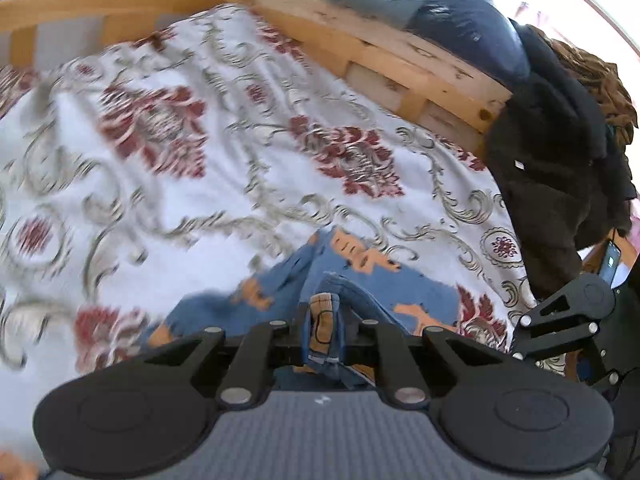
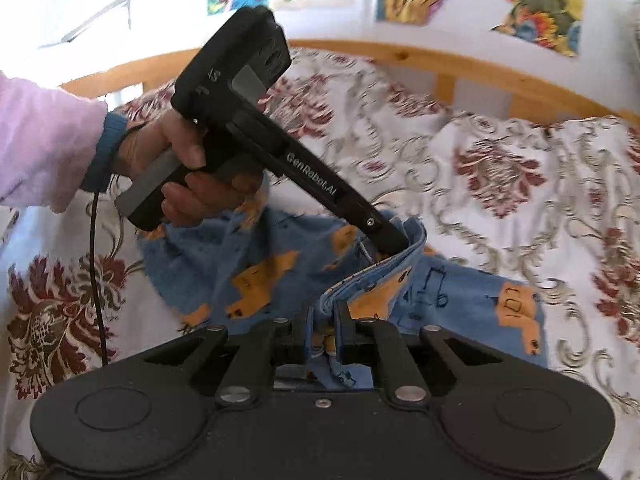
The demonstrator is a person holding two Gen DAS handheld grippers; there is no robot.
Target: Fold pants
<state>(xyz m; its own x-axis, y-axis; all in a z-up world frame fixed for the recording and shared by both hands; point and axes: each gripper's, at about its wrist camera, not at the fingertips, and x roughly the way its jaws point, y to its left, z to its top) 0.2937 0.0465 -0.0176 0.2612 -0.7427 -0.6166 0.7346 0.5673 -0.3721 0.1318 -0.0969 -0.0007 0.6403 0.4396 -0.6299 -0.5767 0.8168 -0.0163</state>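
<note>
Both claws are clamped on the pants (image 2: 440,300), a blue pair printed with orange vehicles. Left claw (image 1: 323,316) has its fingers pressed together on a bunched edge of the fabric, seen close in its own camera. Right claw (image 2: 323,320) pinches a folded edge of the same cloth just beside it. From the right camera, the left claw (image 2: 394,242) reaches down into that lifted fold, held by a hand (image 2: 188,172) in a pink sleeve (image 2: 44,140). Most of the pants lie rumpled on a white bedspread (image 1: 240,160) with red flowers, inside a wooden bed frame (image 1: 400,60). Dark clothes (image 1: 560,168) hang at the frame's end.
</note>
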